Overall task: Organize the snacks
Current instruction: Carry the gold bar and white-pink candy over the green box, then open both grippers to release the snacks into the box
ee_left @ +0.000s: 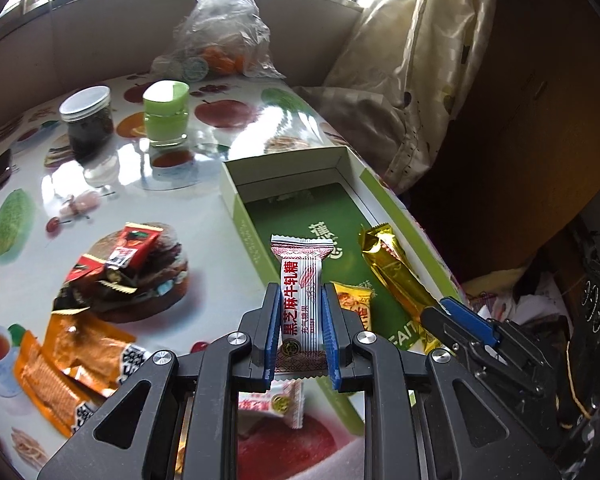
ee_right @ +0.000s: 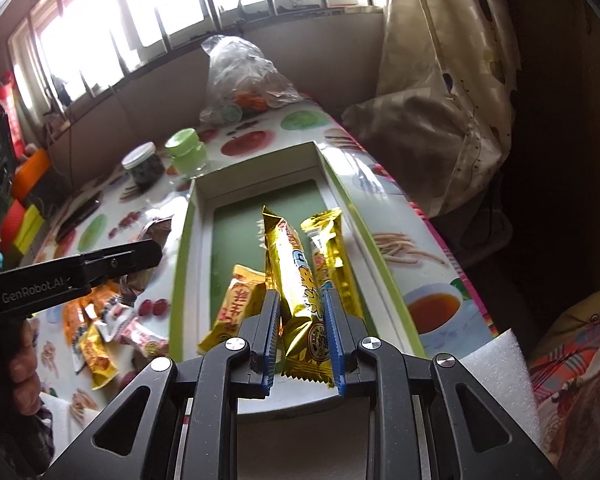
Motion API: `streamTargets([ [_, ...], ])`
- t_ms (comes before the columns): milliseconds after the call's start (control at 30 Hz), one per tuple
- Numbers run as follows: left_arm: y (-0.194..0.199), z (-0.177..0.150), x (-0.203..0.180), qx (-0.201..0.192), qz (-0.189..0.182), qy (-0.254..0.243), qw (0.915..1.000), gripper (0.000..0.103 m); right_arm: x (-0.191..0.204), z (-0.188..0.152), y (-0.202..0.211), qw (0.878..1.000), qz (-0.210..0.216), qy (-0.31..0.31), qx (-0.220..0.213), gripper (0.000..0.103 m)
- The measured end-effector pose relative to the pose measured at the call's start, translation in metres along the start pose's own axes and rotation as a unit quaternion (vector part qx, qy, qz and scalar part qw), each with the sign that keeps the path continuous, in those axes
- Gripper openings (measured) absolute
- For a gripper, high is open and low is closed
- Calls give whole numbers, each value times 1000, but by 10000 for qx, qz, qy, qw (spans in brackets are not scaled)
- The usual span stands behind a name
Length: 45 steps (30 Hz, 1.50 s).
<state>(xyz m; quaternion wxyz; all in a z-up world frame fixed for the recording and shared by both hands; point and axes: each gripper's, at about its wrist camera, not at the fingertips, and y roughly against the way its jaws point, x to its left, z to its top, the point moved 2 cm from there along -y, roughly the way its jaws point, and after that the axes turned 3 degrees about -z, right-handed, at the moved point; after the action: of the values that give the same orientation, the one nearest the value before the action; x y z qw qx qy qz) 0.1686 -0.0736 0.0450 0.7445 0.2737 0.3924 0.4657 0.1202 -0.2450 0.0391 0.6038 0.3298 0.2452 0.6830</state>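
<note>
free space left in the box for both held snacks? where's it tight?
Free: the box's far half, green floor up to its back wall. Tight: the near end, where a small yellow packet and a gold bar lie. On the table, wrappers crowd the near left.

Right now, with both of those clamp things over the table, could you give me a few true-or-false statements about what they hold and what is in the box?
1. The left gripper is shut on a white candy with red print. True.
2. The right gripper holds nothing. False: it grips a gold snack bar.
3. The green box is empty. False: another gold bar and a yellow packet lie in it.
4. Orange packets lie on the tablecloth outside the box. True.
5. The green jar lies tipped over. False: it stands upright.
</note>
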Motion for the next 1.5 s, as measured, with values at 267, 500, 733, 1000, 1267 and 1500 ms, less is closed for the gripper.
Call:
streamTargets([
  [267,-22,4,-8,223,-49,-21,9997,21,-1,-2,-9,9999,-147,43,59,21],
  [500,-33,9,-15,301,-6,-99,9995,21,-3,-2,-12,9998,-173,31,70,21],
  [733,-44,8,-16,406,90,-126,9991,21,-5,-3,-14,9999,-149,0,82,21],
  [1000,-53,5,-19,512,72,-104,9986,21,-6,-3,-14,9999,-137,-37,76,21],
  [1267,-57,4,-20,557,50,-134,9983,21,-6,-3,-12,9999,-100,-45,81,22],
  [1500,-55,3,-23,544,-12,-151,9984,28,-3,-3,-10,9998,-143,-51,91,27],
])
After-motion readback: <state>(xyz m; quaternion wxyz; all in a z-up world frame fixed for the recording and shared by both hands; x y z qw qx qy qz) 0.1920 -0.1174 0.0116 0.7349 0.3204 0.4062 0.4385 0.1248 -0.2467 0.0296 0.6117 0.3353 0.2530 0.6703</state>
